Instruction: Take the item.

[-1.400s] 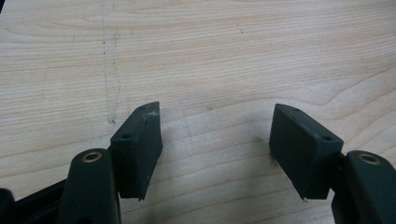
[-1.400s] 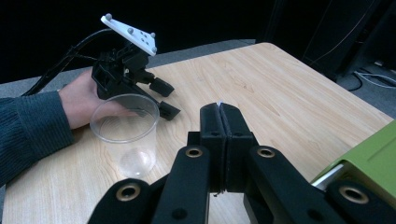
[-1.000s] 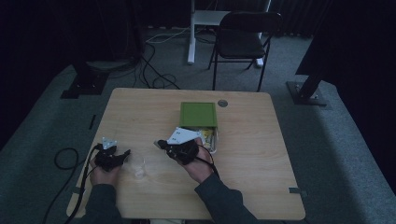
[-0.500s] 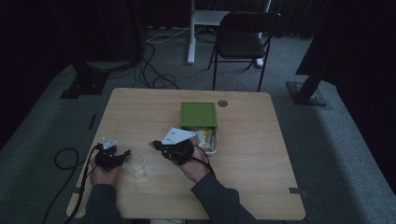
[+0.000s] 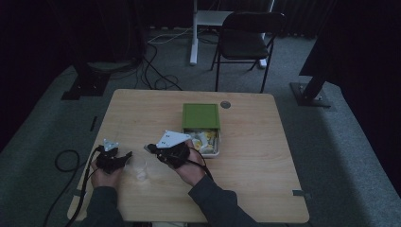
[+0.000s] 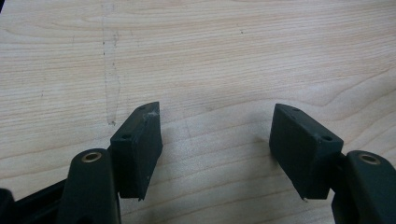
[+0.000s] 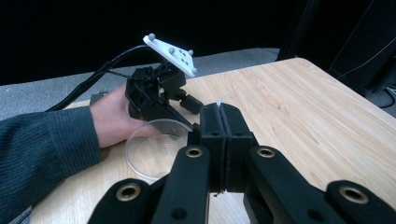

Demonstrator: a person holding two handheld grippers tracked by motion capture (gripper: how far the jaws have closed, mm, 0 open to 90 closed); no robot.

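The right gripper (image 7: 221, 122) rises from the bottom of its own view with its two black jaws pressed flat together, nothing between them. Just beyond and to the left of their tips a clear round dish (image 7: 156, 148) lies on the wooden table (image 7: 303, 107). Behind the dish the left gripper (image 7: 198, 114), held in a hand (image 7: 112, 119) with a dark knitted sleeve (image 7: 44, 149), carries a white three-cornered plate (image 7: 169, 53) on top, and its tip reaches over the dish's far rim

black two-jaw left gripper (image 7: 187, 105), white dotted three-cornered plate on top, black cable; right gripper (image 7: 223, 140) brass-ringed pivots; dark ribbed sleeve (image 7: 42, 144), probably grey-green
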